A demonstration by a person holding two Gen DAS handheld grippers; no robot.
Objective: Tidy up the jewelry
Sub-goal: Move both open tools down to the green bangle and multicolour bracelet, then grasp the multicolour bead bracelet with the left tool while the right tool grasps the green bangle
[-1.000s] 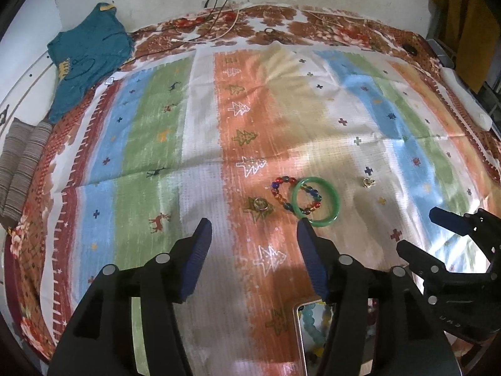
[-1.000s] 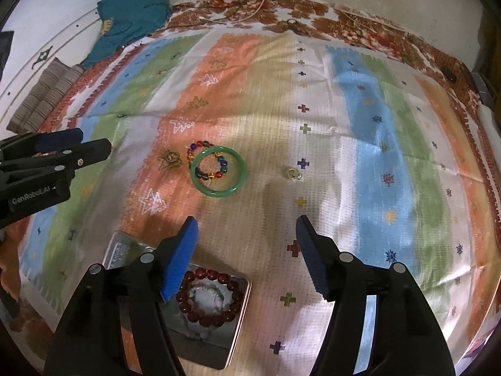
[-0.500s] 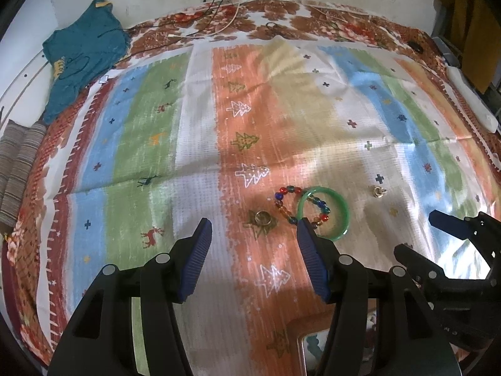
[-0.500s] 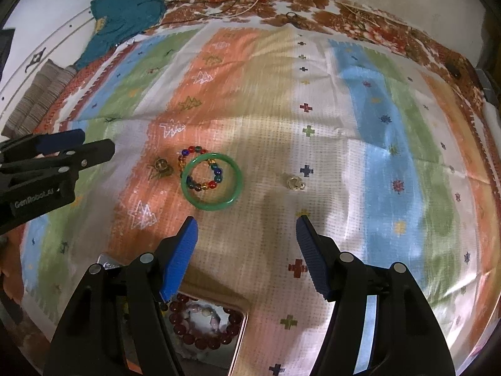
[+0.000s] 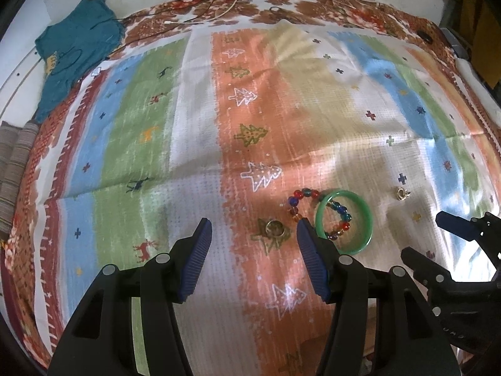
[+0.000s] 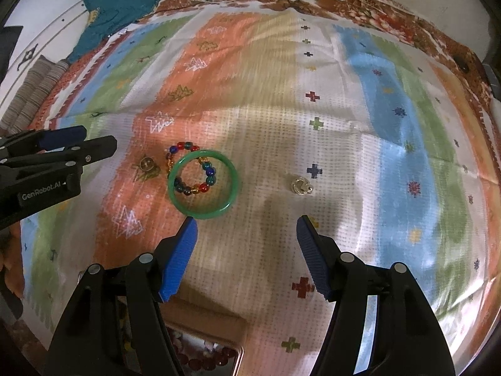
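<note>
Green bangle (image 6: 203, 185) just beyond right gripper (image 6: 245, 230) jaws

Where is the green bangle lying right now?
The green bangle lies flat on the striped cloth, overlapping a multicoloured bead bracelet. In the right wrist view it sits left of centre, just beyond the left blue finger.

Uneven daylight is falling across the striped cloth (image 5: 194, 144), leaving bright washed-out patches and softer dim zones. In the left wrist view, glare is bleaching the fabric at the lower right edge and around a white tree print near the bottom. In the right wrist view, a broad soft shadow is darkening the cloth's middle, and motion blur is smearing the pattern, most of all toward the top. The fisheye lenses are bending the cloth's borders, and black corners are vignetting both views.
</note>
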